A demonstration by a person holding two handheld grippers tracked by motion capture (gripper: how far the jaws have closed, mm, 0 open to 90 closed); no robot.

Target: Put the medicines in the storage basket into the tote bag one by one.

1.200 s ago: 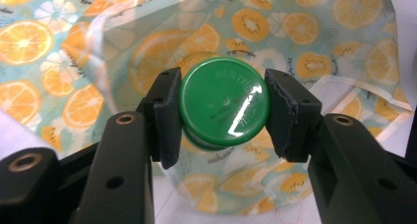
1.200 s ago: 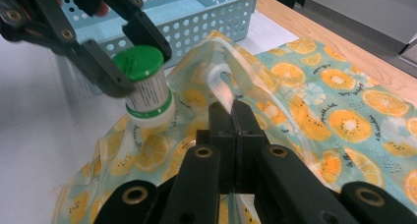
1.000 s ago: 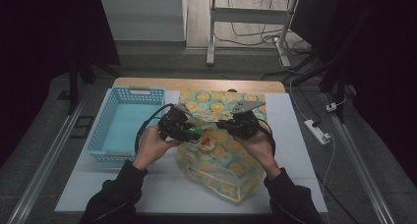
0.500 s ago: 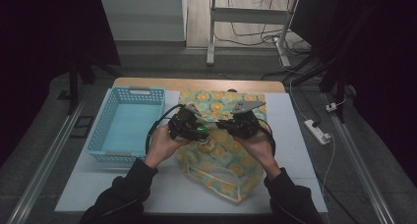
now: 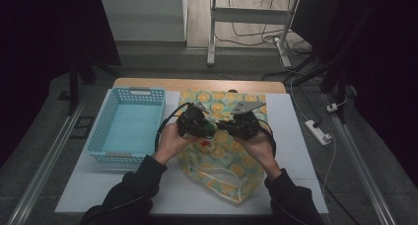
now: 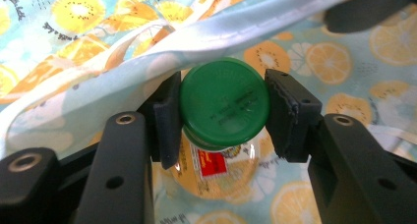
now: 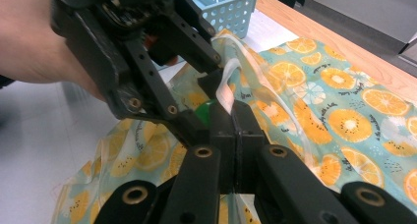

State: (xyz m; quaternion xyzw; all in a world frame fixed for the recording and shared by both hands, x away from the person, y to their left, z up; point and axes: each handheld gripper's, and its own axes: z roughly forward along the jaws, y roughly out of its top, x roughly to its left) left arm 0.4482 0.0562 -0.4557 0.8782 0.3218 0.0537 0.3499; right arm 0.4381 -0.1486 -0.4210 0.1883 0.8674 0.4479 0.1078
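Bottle (image 6: 216,135) (green cap) at bag (image 5: 224,161) mouth; basket (image 5: 127,129) beside.

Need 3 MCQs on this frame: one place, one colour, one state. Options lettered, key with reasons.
1. Where does the blue basket stand relative to the fruit-print bag?
A. on the bag
B. to the bag's left in the high view
C. on the floor

2. What colour is the cap of the bottle?
A. red
B. white
C. green

3. What is the right hand-held gripper doing?
A. shut on the bag's pale edge strip
B. open above the basket
C. holding the bottle

Key: 1 B, the basket sits beside the bag on the white table. 2 C, the left hand-held gripper clamps a green cap. 3 A, its jaws meet with the strip pinched between them.
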